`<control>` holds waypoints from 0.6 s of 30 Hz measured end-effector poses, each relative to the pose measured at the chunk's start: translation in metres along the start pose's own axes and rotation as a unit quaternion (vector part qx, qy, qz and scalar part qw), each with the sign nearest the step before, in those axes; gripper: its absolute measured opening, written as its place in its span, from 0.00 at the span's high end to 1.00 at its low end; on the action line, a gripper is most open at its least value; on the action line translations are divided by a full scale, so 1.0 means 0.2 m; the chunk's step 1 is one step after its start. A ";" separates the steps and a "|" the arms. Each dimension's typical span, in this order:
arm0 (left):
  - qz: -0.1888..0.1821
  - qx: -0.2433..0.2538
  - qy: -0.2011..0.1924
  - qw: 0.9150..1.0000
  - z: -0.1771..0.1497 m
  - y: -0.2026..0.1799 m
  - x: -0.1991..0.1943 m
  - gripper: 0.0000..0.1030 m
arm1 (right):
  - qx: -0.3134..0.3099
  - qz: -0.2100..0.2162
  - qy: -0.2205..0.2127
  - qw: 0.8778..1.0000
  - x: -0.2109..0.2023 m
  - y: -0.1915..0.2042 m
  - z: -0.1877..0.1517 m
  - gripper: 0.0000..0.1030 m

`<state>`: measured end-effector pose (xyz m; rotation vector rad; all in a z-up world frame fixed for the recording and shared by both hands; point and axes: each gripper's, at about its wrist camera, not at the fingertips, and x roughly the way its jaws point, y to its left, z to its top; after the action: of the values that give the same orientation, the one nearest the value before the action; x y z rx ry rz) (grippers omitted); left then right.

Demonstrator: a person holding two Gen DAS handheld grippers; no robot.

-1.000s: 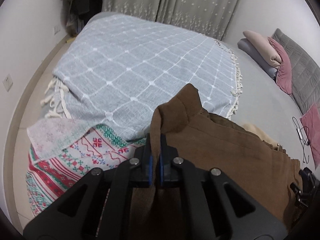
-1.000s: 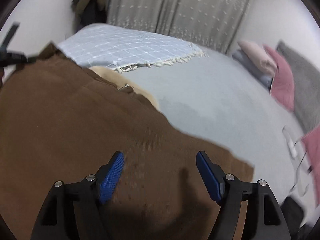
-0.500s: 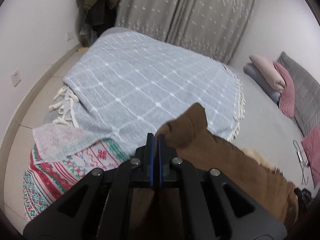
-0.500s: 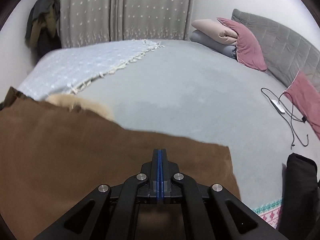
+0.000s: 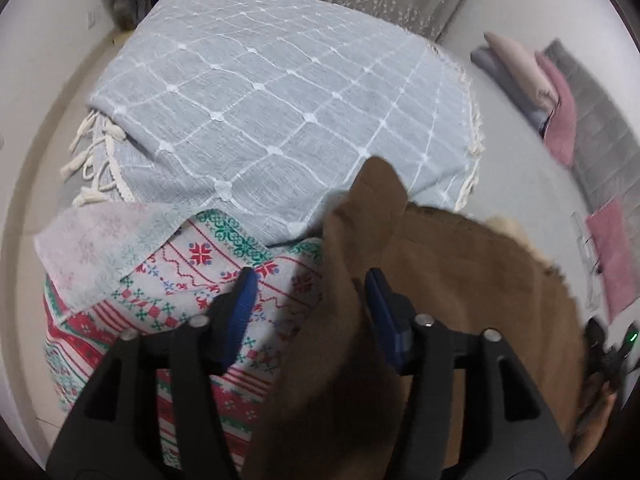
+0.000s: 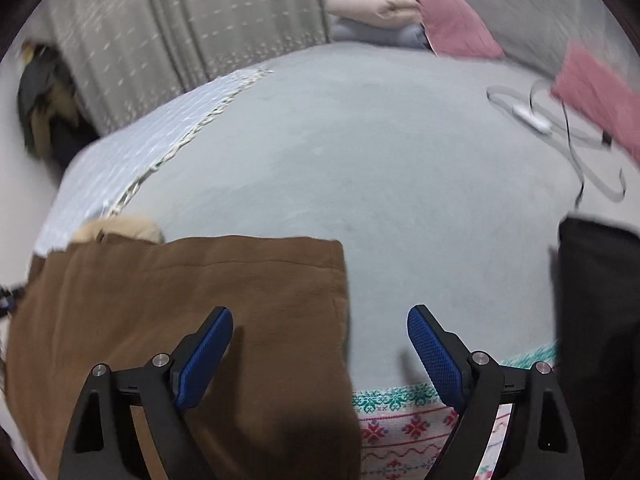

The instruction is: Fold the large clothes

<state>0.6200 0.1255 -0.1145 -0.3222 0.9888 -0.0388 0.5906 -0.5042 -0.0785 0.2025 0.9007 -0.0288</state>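
left tool gaping, released, garment edge loose between its pads | right tool wide open, empty | brown garment flat on bed, overlapping patterned cloth

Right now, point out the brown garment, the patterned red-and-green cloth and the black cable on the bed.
brown garment (image 6: 180, 300): right wrist view, flat middle of the top layer.
patterned red-and-green cloth (image 5: 192, 280): left wrist view, snowflake band.
black cable (image 6: 576, 168): right wrist view, looped stretch near the pink pillow.
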 end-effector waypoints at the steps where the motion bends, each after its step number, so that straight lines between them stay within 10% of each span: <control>1: -0.010 0.010 0.020 1.000 -0.02 -0.03 0.05 0.41 | 0.010 0.008 0.015 1.000 0.05 0.00 0.00 0.13; 2: -0.019 0.014 0.032 0.999 -0.03 -0.05 0.09 0.44 | 0.018 0.015 0.024 0.999 0.09 0.01 -0.01 0.25; 3: -0.014 0.017 0.029 0.999 -0.05 -0.07 0.11 0.50 | 0.021 0.028 0.030 0.999 0.10 0.01 -0.03 0.60; 5: 0.002 0.017 0.016 1.000 -0.05 -0.09 0.12 0.88 | 0.006 0.030 0.034 0.999 0.13 0.05 -0.04 0.89; 10: -0.005 0.000 -0.096 0.995 -0.02 -0.12 -0.11 0.91 | -0.050 -0.051 -0.103 0.992 -0.15 0.19 0.01 0.95; 18: 0.048 -0.012 -0.202 0.978 -0.04 -0.17 -0.20 0.92 | -0.064 -0.112 -0.181 0.975 -0.20 0.40 0.14 0.96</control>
<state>0.5959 0.0986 -0.0762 -0.2890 0.6009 0.1223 0.5968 -0.4328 -0.0162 -0.0266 0.5554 -0.2112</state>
